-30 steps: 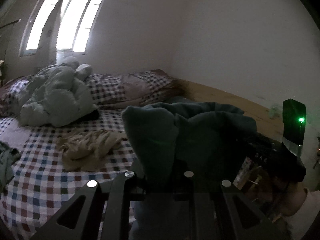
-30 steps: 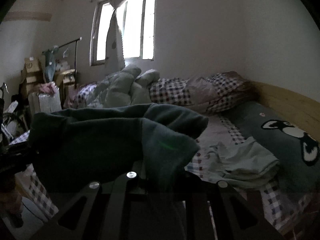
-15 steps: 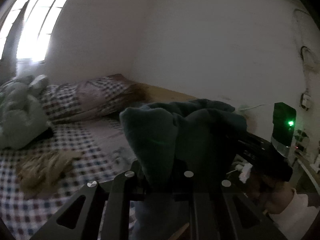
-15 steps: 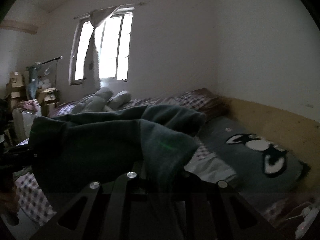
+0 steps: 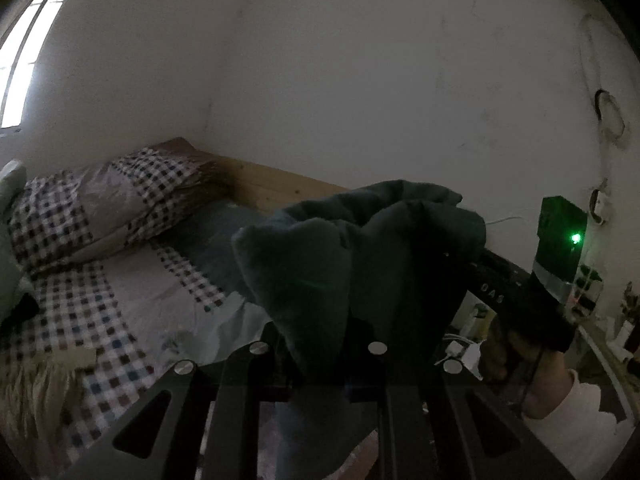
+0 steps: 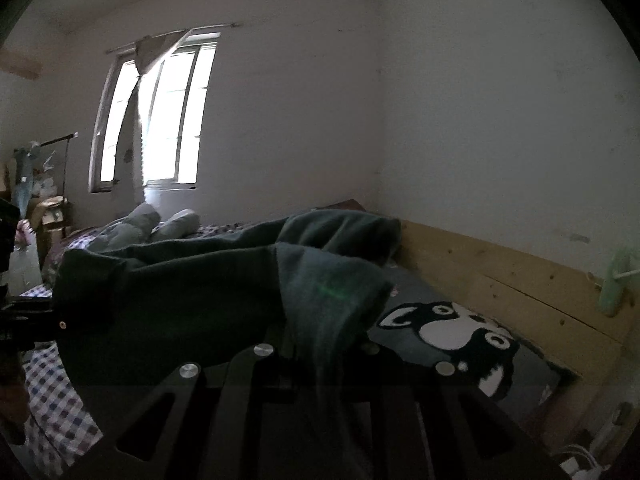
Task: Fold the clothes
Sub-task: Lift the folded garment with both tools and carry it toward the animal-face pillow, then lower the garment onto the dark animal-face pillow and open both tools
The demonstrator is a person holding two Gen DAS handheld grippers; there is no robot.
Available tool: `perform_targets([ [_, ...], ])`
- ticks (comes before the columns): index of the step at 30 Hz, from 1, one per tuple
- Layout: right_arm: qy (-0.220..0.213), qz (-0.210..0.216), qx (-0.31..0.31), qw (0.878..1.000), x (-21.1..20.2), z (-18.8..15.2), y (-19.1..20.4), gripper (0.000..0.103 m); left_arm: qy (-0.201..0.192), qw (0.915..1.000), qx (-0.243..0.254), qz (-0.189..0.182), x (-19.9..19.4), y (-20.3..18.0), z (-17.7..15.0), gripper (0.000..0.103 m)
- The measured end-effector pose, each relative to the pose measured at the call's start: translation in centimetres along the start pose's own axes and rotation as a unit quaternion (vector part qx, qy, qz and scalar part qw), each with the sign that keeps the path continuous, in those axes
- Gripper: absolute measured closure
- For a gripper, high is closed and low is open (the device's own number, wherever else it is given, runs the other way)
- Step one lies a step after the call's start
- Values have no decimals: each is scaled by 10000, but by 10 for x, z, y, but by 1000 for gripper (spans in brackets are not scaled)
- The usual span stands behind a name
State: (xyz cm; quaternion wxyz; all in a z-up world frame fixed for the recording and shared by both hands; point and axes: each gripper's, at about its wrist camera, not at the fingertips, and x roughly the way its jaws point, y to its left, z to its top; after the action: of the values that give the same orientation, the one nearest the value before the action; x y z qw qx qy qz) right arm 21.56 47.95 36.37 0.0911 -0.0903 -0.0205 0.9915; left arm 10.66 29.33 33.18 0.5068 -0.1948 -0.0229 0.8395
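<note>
A dark green garment (image 5: pixel 360 256) hangs stretched in the air between both grippers, above the bed. My left gripper (image 5: pixel 320 344) is shut on one bunched end of it; the cloth covers the fingertips. In the right wrist view my right gripper (image 6: pixel 320 344) is shut on the other end of the same dark green garment (image 6: pixel 208 292), which runs off to the left. The right gripper's black body (image 5: pixel 516 300) with a green light shows in the left wrist view, held by a hand (image 5: pixel 520 360) in a white sleeve.
A bed with a checked sheet (image 5: pixel 80 320) and checked pillows (image 5: pixel 132 196) lies below. A grey blanket with a cartoon dog (image 6: pixel 452 332) sits by the wooden bed rail (image 6: pixel 512 280). A beige garment (image 5: pixel 32 392) lies on the sheet. A window (image 6: pixel 160 120) is at the back left.
Both grippers have risen and swung to the right with the green garment held between them. The window and quilt have slid out of the left wrist view; the wall fills more of it.
</note>
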Motion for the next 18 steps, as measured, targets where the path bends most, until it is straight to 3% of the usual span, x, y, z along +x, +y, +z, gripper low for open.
perform_targets([
  [8, -19, -134, -34, 9999, 63, 11, -36, 92, 346, 9993, -112, -20, 69, 32, 20, 87],
  [18, 514, -25, -21, 9987, 180, -13, -56, 92, 756, 9943, -735, 148, 146, 102, 6, 87],
])
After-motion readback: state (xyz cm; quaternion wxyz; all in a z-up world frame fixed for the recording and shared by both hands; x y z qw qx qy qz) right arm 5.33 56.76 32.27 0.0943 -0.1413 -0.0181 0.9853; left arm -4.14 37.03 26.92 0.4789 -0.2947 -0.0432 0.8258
